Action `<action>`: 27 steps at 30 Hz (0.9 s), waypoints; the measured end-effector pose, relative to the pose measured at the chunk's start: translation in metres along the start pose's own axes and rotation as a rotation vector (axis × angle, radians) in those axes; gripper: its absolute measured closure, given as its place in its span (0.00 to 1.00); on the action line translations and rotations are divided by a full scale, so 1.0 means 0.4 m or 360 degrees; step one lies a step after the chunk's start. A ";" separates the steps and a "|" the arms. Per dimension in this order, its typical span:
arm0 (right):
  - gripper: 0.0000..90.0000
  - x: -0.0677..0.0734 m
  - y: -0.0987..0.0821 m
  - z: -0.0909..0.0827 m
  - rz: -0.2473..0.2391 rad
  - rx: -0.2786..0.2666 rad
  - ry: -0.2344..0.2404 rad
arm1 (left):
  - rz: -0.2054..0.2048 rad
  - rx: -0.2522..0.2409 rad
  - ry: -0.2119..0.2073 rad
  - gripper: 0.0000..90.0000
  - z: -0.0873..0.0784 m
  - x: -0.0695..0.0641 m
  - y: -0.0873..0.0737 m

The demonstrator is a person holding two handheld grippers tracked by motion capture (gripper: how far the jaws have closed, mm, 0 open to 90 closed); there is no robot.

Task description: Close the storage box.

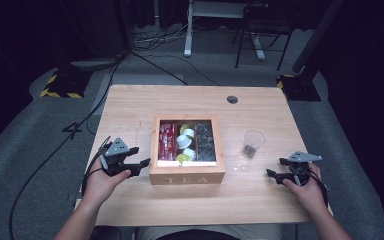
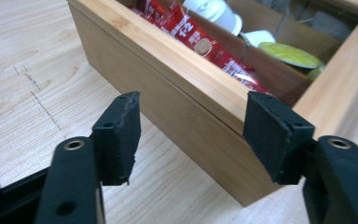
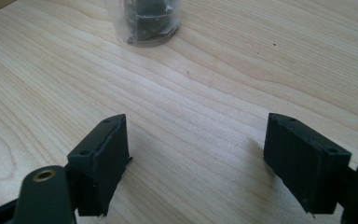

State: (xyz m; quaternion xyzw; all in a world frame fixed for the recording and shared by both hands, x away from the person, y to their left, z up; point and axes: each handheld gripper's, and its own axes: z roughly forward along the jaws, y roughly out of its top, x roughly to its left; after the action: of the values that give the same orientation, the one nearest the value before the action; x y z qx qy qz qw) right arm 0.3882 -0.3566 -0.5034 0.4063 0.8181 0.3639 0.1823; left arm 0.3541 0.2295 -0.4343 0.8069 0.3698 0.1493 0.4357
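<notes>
A wooden tea box (image 1: 187,176) is sitting at the middle of the table (image 1: 130,105), its front face marked TEA and its top showing the compartments. Red sachets (image 1: 167,140) are lying in the left compartment, white and yellow-lidded capsules (image 1: 185,142) in the middle one, and dark packets (image 1: 205,140) in the right one.

The left gripper (image 1: 140,161) is resting just beside the box's near left corner, its jaws standing spread apart with nothing between them; the left gripper view is showing that corner close ahead.

The right gripper (image 1: 276,168) is lying near the table's right edge, jaws likewise spread and empty. A clear plastic cup (image 1: 252,144) holding something dark is standing between the box and this gripper, apart from both.
</notes>
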 end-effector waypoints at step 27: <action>0.25 0.000 0.000 0.000 -0.0007 0.0000 0.0005 | -0.0088 0.0267 0.0177 0.24 -0.038 0.078 -0.187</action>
State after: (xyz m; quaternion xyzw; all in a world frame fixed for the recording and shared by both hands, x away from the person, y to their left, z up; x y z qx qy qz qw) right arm 0.3884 -0.3567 -0.5035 0.4040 0.8192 0.3642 0.1818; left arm 0.3318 0.2871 -0.4888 0.8205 0.4268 0.1502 0.3493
